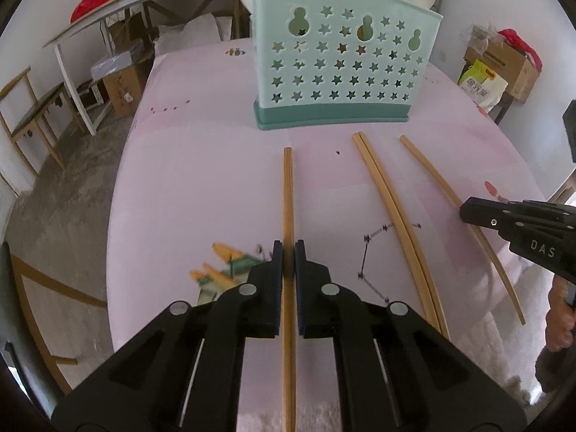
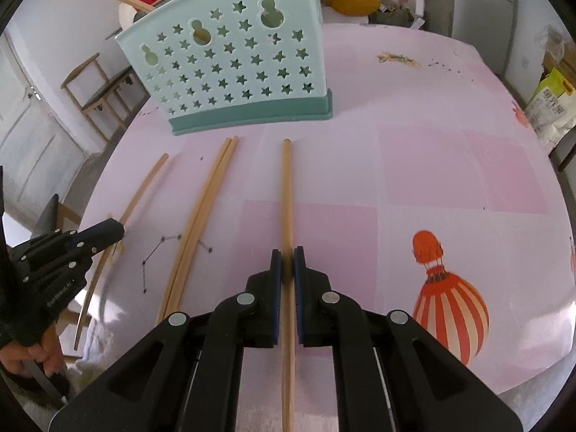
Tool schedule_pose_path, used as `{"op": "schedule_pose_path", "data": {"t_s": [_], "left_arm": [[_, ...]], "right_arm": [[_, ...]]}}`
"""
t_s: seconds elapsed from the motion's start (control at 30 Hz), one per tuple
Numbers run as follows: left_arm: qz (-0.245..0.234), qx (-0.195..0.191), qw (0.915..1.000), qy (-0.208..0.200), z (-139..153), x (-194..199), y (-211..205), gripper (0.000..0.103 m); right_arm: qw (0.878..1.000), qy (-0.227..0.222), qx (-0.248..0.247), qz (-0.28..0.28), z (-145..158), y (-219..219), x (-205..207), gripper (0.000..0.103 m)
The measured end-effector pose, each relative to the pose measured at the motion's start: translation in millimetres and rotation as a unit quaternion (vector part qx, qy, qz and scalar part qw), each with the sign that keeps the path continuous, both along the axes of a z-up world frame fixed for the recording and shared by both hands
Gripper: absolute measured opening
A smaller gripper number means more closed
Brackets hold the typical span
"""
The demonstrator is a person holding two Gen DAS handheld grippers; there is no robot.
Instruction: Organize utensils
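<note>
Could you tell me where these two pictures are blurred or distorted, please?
Left wrist view: the tablecloth print beside the left hand-held gripper is smeared, and the fisheye bows the chopsticks. Right wrist view: sharp, with the utensil holder leaning from lens curvature.

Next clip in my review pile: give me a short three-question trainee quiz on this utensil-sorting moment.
1. True or false: the left gripper has its jaws shut on a single wooden chopstick.
2. How many chopsticks lie between the two gripped ones? A one, B two, C four.
3. Fill in: the mint-green plastic utensil holder is pierced with ____-shaped holes.

Key: 1 true. 2 B, the touching pair of wooden chopsticks; the right gripper holds its own chopstick. 3 star.
</note>
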State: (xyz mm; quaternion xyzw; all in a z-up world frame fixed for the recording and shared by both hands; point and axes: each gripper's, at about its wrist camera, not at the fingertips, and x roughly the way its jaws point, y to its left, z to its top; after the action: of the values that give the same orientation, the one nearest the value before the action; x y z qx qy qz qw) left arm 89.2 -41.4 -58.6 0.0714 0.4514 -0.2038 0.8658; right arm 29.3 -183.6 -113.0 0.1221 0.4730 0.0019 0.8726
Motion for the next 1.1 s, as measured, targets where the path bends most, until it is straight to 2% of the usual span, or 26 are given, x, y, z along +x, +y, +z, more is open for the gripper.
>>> {"op": "schedule_pose_path", "data": {"t_s": [0.17,0.27,0.3,0.73,0.9,1.1], "left_arm": [[-0.003,-0.005,0.9999,0.011,-1.4,-2.2,6.0,0.006],[-0.002,0.0,0.9999,0.016,-4.9,0.8,4.8,0.01],[-0.003,0.001,0.9999,0.017,-6.0,1.9,3.4,0.01],[-0.007,0.036,0.9993,-0.002,-6.0,21.8,-11.3,0.013],[-0.005,0.054,0.9984,-0.014,-5.4,35.1,-18.6,0.013],[-0.004,0.073,0.997,-0.024,-3.6,44.2,-26.6,0.013]], "right_arm": [[1.0,0.008,0.013,0.015,-0.2,-6.6,-0.7,0.01],[1.0,0.002,0.005,0.017,3.1,-7.1,5.2,0.021],[1.0,0.001,0.004,0.018,4.2,-6.6,7.7,0.021],[0.998,-0.007,-0.05,0.041,0.8,10.8,39.3,0.021],[0.997,-0.014,-0.061,0.038,0.0,11.3,47.0,0.014],[0.997,-0.02,-0.06,0.036,-0.3,7.7,50.5,0.011]]}}
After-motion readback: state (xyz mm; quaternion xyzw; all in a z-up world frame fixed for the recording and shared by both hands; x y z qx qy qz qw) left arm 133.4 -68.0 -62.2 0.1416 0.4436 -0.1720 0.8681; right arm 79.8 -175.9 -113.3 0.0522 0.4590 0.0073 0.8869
